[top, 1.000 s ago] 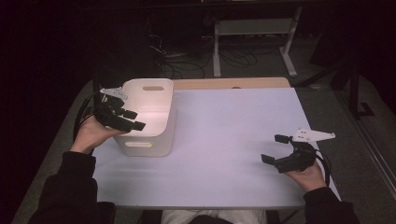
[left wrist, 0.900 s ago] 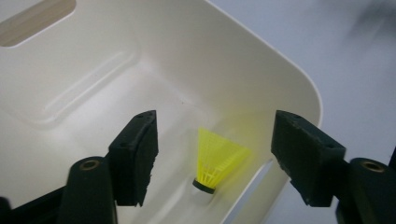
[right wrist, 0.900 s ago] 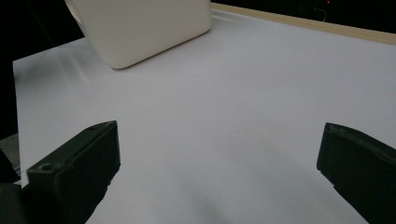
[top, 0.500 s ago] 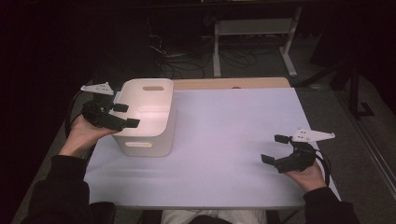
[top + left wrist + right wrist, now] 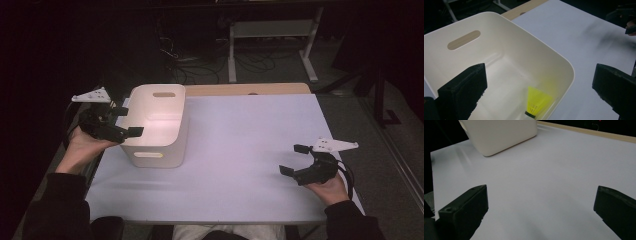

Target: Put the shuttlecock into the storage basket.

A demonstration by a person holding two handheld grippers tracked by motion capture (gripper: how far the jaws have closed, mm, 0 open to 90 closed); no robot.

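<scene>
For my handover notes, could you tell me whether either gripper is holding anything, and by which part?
Nothing is held: the left gripper and the right gripper are both open and empty.

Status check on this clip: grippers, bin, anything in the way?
Left gripper open, beside white bin. Right gripper open, low over the table. Yellow shuttlecock lies inside bin. No obstruction seen.

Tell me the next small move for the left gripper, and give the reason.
Probably lower the left gripper into the white bin toward the yellow shuttlecock. Its jaws stand wide apart and hold nothing, it hangs at the bin's left rim, and the shuttlecock rests on the bin floor below.
</scene>
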